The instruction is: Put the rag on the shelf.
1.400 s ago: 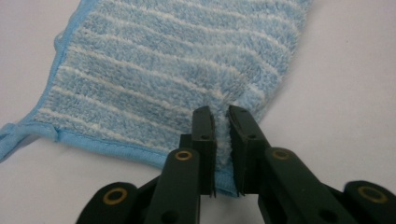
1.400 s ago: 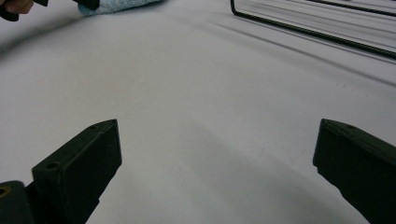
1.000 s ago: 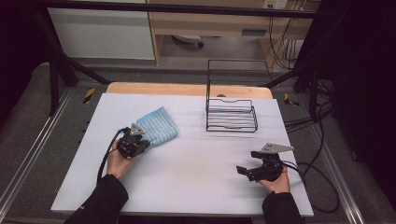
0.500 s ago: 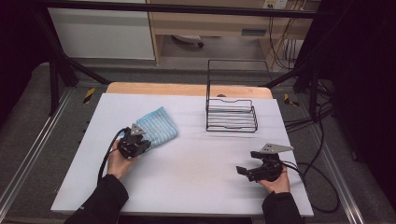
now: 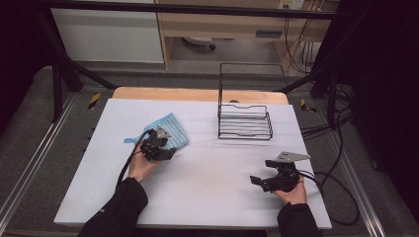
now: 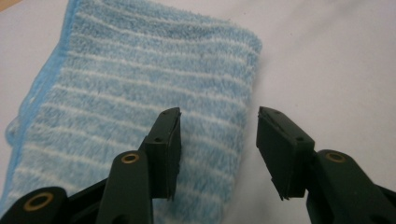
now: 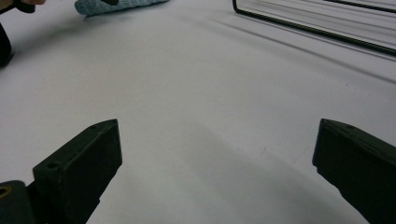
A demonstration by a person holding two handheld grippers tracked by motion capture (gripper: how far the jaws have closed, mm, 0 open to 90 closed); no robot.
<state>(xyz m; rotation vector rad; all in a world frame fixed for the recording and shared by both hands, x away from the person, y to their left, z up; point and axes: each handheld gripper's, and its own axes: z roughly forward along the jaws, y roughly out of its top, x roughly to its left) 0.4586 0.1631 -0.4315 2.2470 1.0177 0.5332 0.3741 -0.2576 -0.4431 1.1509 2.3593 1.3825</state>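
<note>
A folded blue cloth with white stripes lies on the white table, left of centre. My left gripper hovers at the cloth's near edge, open, its jaws straddling the cloth's right border. In the left gripper view the cloth spreads under and beyond the jaws. My right gripper rests low over bare table at the front right, open wide with nothing between its jaws. In the right gripper view the cloth lies far off at the top left.
A black wire rack stands at the back right of the white table; its base wire crosses the right gripper view's top. Cables trail off the table's right side. A wooden strip edges the far side.
</note>
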